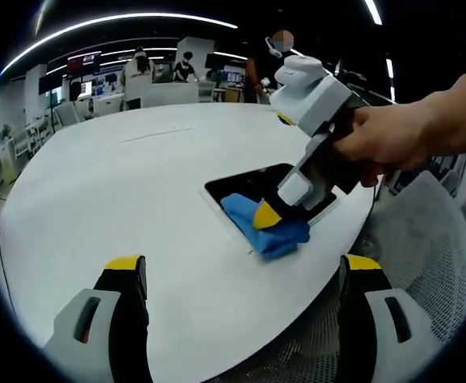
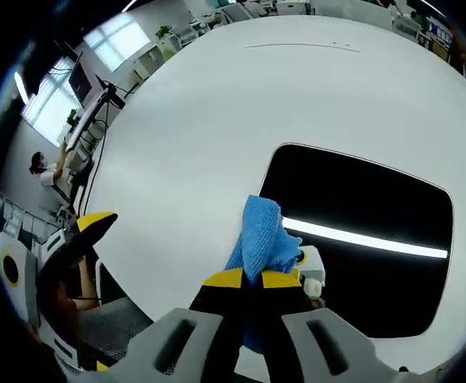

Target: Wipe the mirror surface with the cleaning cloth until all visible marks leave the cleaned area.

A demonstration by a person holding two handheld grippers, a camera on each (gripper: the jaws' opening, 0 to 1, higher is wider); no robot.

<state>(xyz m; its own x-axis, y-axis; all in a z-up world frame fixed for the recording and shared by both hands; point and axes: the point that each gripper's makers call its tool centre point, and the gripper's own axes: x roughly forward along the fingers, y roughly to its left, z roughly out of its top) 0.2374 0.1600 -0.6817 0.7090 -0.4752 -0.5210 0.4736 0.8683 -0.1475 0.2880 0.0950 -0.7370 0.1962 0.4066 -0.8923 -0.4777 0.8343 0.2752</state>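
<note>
Left gripper view: left gripper [image 1: 245, 275] jaws spread wide, empty, hovering over white table [image 1: 121, 199]. Right gripper [image 1: 274, 214] clamped on blue cloth [image 1: 269, 230], pressed at near edge of dark mirror [image 1: 257, 182].

Right gripper view: cloth [image 2: 258, 235] pinched, bunched at mirror [image 2: 361, 239] edge. Best flattened, swept across full glass with steady pressure. Desks and people well apart; nothing blocking.

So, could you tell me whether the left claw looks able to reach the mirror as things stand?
Probably yes. The left claw hangs open over the bare white table, apart from the mirror. The right claw, pressing the blue cloth, covers only its near corner.
</note>
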